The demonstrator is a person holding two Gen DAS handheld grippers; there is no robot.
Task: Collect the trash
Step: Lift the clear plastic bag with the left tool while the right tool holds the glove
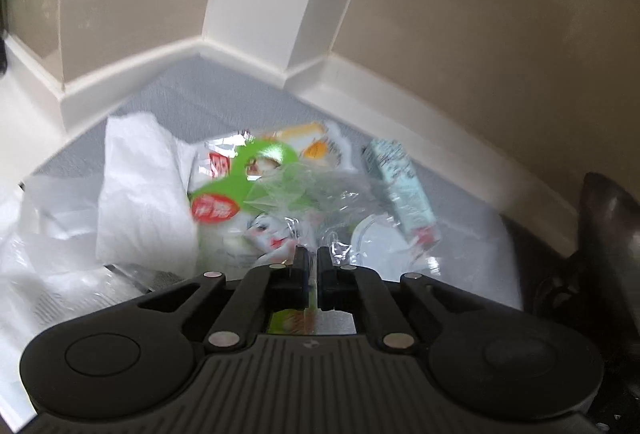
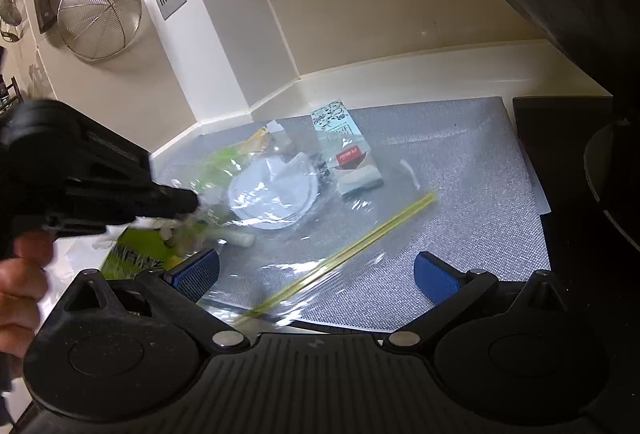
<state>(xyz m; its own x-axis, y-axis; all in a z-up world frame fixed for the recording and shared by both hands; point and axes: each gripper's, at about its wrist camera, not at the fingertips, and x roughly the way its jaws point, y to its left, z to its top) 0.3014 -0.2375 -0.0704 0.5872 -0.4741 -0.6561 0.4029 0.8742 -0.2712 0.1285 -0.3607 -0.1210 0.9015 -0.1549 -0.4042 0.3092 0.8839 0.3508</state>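
Trash pile [image 1: 280, 194] is seen on the grey mat [image 1: 224, 90], in the counter corner by the wall. Shown in the left view: white paper [image 1: 140, 186] at left, green wrapper [image 1: 256, 170] in the middle, clear film [image 1: 316, 190] over it, pale carton [image 1: 400, 186] at right. In the right view a clear zip bag [image 2: 340, 246] w/ yellow seal strip lies nearest, a round white lid [image 2: 276, 194] beyond it, the carton [image 2: 344, 150] farther back.

Left gripper [image 1: 313, 258] is seen w/ fingers together, tips at the near edge of the film; a scrap of film appears pinched, but blur prevents certainty. In the right view the same gripper [image 2: 192, 200] is met at the pile's left side, among film and green wrapper. Right gripper [image 2: 320, 274] is held w/ blue pads [image 2: 196, 272] wide apart, nothing btwn them, over the zip bag.

Step judged: light film is being nipped for lifting. Best done w/ a firm pinch on a doubled fold, not a single edge, since film slips. Lift is best kept slow, as loose pieces may be dragged along. Zip bag is best taken at the seal strip, its stiffest part. Dark stove [image 2: 560, 154] at right is to be avoided.
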